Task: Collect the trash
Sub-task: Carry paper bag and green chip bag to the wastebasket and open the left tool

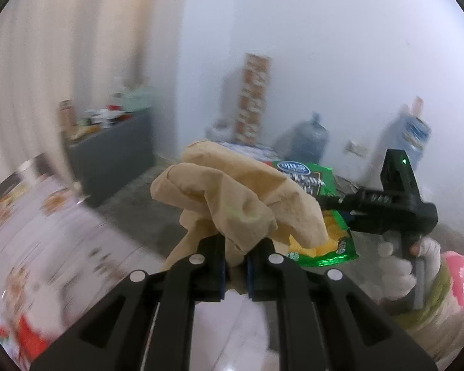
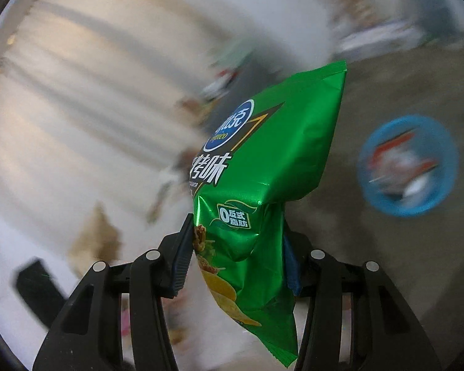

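Holding two items of trash, one per hand, both lifted clear of any surface. Left tongs (image 1: pixel 235 266): clenched on a crumpled brown paper wad (image 1: pixel 232 198), which bulges above the fingertips. Right tongs (image 2: pixel 236 259): clamped on the lower part of a green chip bag (image 2: pixel 263 167), gripped through its crushed waist; the bag stands up and forward from the jaws, its bottom seam trailing down toward the camera. The left view shows the same bag just behind the paper wad, with the gloved right hand (image 1: pixel 408 266) on its handle. Receptacle: a blue bin (image 2: pixel 368 182) on the grey floor, right of the bag, well apart from it, already holding blurred red-and-white refuse. Status, as judged: pickup of these two pieces complete; carrying and dropping into the bin outstanding. A patterned tabletop (image 1: pixel 46 216) at lower left is too smeared to say whether more trash remains there.
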`<state>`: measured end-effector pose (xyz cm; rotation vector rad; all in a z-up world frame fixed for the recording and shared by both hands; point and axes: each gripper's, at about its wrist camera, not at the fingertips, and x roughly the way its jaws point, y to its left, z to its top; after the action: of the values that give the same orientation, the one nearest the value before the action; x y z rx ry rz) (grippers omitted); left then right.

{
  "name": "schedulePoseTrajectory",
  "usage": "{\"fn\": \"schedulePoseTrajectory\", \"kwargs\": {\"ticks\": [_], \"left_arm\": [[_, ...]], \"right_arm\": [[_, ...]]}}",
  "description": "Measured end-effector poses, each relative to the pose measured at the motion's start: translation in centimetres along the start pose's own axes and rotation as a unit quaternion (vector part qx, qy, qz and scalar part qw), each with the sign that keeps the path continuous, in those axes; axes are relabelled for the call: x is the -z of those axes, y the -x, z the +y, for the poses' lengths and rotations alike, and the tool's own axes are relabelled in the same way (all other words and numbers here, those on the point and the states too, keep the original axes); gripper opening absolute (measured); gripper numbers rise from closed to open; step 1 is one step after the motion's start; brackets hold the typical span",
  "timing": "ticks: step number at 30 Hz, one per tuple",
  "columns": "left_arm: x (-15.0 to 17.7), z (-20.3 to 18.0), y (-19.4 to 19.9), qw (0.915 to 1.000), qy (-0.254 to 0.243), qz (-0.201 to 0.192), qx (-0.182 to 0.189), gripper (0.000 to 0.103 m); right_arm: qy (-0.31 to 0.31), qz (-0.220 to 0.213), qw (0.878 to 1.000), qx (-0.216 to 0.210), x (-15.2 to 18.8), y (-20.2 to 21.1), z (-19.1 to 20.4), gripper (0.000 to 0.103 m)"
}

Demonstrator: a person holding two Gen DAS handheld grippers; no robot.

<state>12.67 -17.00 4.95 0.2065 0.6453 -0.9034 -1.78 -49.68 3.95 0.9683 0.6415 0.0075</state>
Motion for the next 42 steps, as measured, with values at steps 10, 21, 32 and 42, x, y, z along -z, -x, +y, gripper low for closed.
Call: {"fn": "schedulePoseTrajectory", "kwargs": {"ticks": [10, 21, 32, 42], "left_arm": [[-5.6, -6.3, -17.7, 0.9858, -0.069, 0.13, 0.081, 0.009], [-3.1, -8.3, -38.9, 0.9453, 0.017, 0.307, 0.109, 0.01], [0.1, -6.3, -48.3, 0.9244, 0.117, 0.351, 0.094, 0.057], [-1.6, -2.4, -47.3, 0.933, 0.132, 0.327, 0.074, 0.057]], "right_arm": [[0.011, -0.066, 0.955, 0.288, -0.8, 0.0, -9.7, 0.047], [-0.034, -0.031, 0.94, 0.338, -3.8, -6.2, -16.1, 0.047], [-0.096, 0.022, 0.924, 0.371, -5.9, -12.1, -20.6, 0.047], [-0.071, 0.088, 0.884, 0.454, -6.3, -20.0, -20.9, 0.045]]}}
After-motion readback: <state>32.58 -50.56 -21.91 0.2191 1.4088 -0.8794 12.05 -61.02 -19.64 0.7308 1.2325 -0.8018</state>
